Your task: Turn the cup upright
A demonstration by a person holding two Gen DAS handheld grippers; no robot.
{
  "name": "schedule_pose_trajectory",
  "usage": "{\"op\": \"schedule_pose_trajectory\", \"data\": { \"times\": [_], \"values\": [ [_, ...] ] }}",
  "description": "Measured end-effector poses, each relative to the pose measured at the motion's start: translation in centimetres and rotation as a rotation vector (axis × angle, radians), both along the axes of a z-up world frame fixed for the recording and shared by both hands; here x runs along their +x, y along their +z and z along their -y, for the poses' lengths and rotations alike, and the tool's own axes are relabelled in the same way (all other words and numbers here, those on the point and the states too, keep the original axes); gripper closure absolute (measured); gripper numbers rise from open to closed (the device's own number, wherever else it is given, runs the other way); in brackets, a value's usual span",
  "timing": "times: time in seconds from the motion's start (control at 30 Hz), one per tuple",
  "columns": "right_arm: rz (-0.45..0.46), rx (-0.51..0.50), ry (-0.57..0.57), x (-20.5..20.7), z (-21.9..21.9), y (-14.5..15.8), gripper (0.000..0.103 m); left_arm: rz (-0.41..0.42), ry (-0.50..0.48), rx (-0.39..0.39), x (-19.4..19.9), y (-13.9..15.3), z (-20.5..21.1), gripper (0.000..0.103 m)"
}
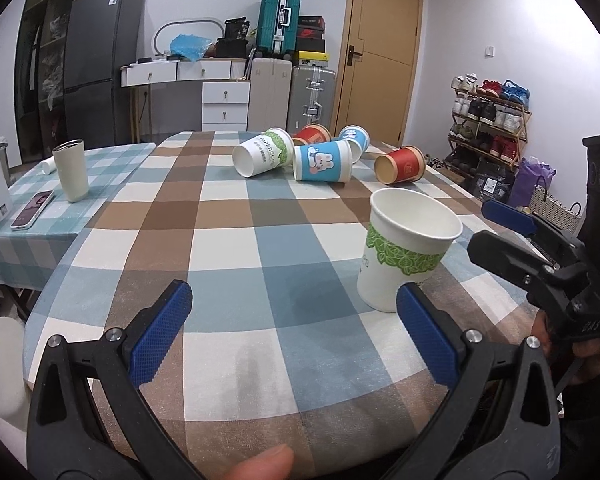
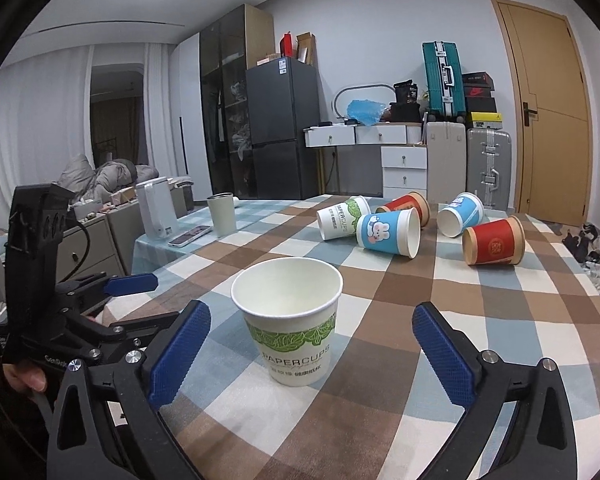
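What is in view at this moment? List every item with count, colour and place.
Upright paper cup: 1, white with green leaf band, near table edge, between the right tool's fingers, untouched.
Tipped paper cups: 5 on their sides mid-table; 1 white-green, 2 blue, 2 red.
Tumbler: 1, cream, upright, on the side table.
Phone: 1, white-edged, flat beside the tumbler.
White appliance: 1, on the side table.
Checked tablecloth: 1, brown, blue and white.
Fridge: 1, dark grey, back wall.
Suitcases: 3; teal, beige, silver.
Shoe rack: 1, by the door.
Left tool: open, empty.
Right tool: open.
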State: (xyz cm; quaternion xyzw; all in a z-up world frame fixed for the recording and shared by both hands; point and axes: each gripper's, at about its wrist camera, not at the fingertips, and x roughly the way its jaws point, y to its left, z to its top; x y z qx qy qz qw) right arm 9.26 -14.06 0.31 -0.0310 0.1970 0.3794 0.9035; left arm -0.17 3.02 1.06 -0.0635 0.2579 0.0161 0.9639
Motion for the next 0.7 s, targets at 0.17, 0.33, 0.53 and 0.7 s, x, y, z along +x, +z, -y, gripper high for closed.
{"op": "schedule_pose_trajectory", "data": {
  "times": [0.17, 0.33, 0.53, 0.7],
  "values": [
    [0.016, 0.017, 0.025, -0.7, 1.1, -0.6, 0.000, 0.025, -0.009, 0.005, -0.2, 0.1, 0.4, 0.001],
    [0.033, 0.019, 0.030, -1.5, 1.6, -1.0, 0.000, 0.038, -0.028, 0.014, -0.3, -0.1, 0.7, 0.001],
    [0.071, 0.024, 0.036, -2.3, 1.7, -0.8, 0.000, 0.044, -0.027, 0.018, -0.2, -0.4, 0.8, 0.001],
    [0.073, 0.036, 0.027, -2.3, 2.1, -0.6, 0.000, 0.045, -0.022, 0.009, -0.1, -0.6, 0.6, 0.001]
  ]
}}
